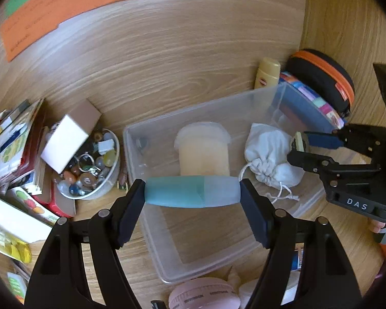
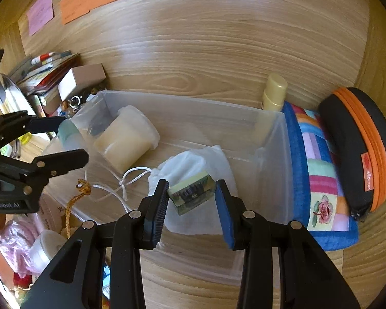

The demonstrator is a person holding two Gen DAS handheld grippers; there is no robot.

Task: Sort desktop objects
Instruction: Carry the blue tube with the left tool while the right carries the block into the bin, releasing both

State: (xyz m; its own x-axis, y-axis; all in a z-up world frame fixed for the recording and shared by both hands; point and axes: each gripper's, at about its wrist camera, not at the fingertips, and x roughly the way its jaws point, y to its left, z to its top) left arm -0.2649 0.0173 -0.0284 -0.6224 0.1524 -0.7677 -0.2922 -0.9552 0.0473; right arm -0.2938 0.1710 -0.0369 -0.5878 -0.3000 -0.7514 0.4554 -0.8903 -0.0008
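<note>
Over the clear plastic bin (image 1: 151,234) on the wooden desk (image 1: 193,51), both grippers are carrying stuff. Left gripper (image 1: 192,193) has a teal and frosted tube (image 1: 190,191) lying crosswise between its fingers, each pad pressed on one end, so it's clamped endwise and hanging above the bin's near half. Right gripper (image 2: 191,193) is pinched on a small block (image 2: 191,191) with a printed wrapper, tilted a bit, fingers tight on its two sides. That block sits right above a white drawstring pouch (image 2: 193,162) lying on the bin floor. Also in the bin: a cream tub (image 2: 127,141) tipped on its side, toward the back left. Beside the bin's right wall there's a patchwork pouch (image 2: 319,170) and a black case with orange trim (image 2: 357,144).
</note>
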